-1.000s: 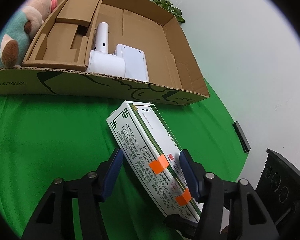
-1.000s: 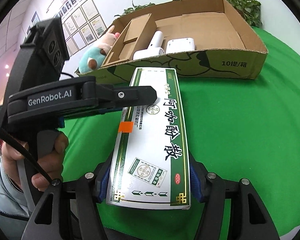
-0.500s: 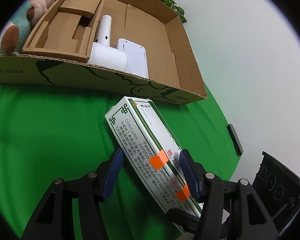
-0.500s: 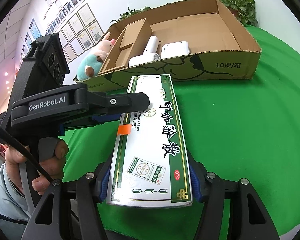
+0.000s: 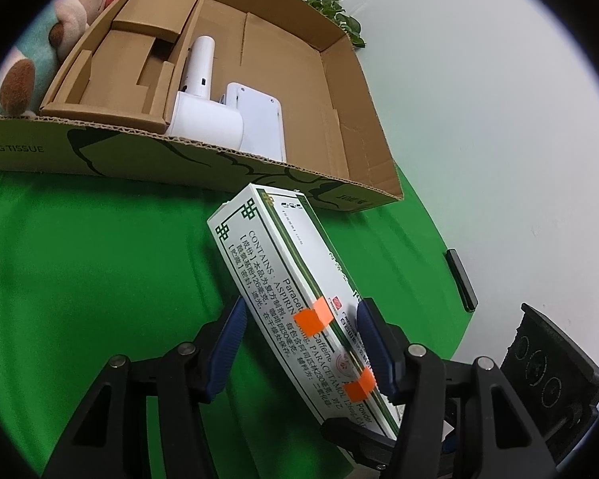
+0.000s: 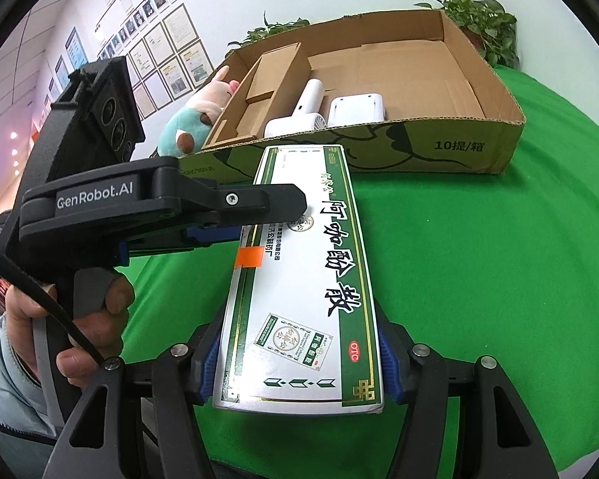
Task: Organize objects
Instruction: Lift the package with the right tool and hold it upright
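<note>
A long white-and-green medicine box point(image 6: 311, 279) with orange tape tabs hangs over the green cloth, its far end close to the cardboard tray point(image 6: 439, 147). My right gripper point(image 6: 299, 347) is shut on the box's near end, one blue pad on each long side. My left gripper point(image 6: 267, 219) comes in from the left at mid-length, one finger on the top face and a blue pad beneath. In the left wrist view the medicine box point(image 5: 283, 279) lies slanted between the left gripper point(image 5: 299, 311) fingers, whose jaws are closing and touch it on both sides.
The cardboard tray point(image 5: 179, 159) holds a brown cardboard insert point(image 5: 139, 40), a white handheld device point(image 5: 203, 119) and a flat white device point(image 5: 259, 119). A plush toy point(image 6: 187, 127) lies at its left end. Potted plants point(image 6: 483, 20) stand behind it. A small black bar point(image 5: 461, 279) lies beyond the cloth's edge.
</note>
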### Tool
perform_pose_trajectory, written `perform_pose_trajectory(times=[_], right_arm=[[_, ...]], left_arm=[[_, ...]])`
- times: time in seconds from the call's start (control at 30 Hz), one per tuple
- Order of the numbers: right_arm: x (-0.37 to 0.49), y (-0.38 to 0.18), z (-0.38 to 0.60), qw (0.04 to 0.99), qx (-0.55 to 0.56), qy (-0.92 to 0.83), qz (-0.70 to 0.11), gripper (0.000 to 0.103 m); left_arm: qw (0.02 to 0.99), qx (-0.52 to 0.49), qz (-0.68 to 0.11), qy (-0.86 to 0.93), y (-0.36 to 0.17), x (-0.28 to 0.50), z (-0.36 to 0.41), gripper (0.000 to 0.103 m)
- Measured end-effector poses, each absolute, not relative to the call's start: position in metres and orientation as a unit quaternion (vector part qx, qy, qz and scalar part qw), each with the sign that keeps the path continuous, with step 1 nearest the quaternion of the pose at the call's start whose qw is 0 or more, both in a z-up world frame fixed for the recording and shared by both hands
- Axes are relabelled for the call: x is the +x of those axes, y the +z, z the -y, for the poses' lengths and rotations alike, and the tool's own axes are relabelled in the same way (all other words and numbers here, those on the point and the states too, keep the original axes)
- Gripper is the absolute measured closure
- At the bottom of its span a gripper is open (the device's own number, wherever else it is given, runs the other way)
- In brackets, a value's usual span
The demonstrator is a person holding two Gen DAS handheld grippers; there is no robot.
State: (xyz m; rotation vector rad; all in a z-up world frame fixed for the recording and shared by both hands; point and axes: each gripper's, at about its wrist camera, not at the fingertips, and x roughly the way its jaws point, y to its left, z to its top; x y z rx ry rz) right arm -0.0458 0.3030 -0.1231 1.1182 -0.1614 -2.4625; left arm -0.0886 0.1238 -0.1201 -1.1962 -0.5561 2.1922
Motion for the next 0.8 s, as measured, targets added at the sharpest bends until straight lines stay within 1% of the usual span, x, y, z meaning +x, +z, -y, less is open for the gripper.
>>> perform_pose_trajectory(times=[0.2, 0.3, 0.8], right_arm=[[-0.046, -0.123, -0.300, 0.210, 0.403, -0.890, 0.045, 0.044], [-0.046, -0.122, -0.300, 0.208, 0.401, -0.891, 0.042, 0.044], [-0.045, -0.119, -0.300, 0.206, 0.398, -0.893, 0.037, 0.044]], left_arm=[[0.294, -0.437, 0.201, 0.826, -0.112, -0.086, -0.125, 0.055], [0.297, -0.433, 0.197, 0.828, -0.108, -0.084, -0.126, 0.056], [0.299, -0.427, 0.187, 0.833, -0.104, -0.085, -0.129, 0.058]])
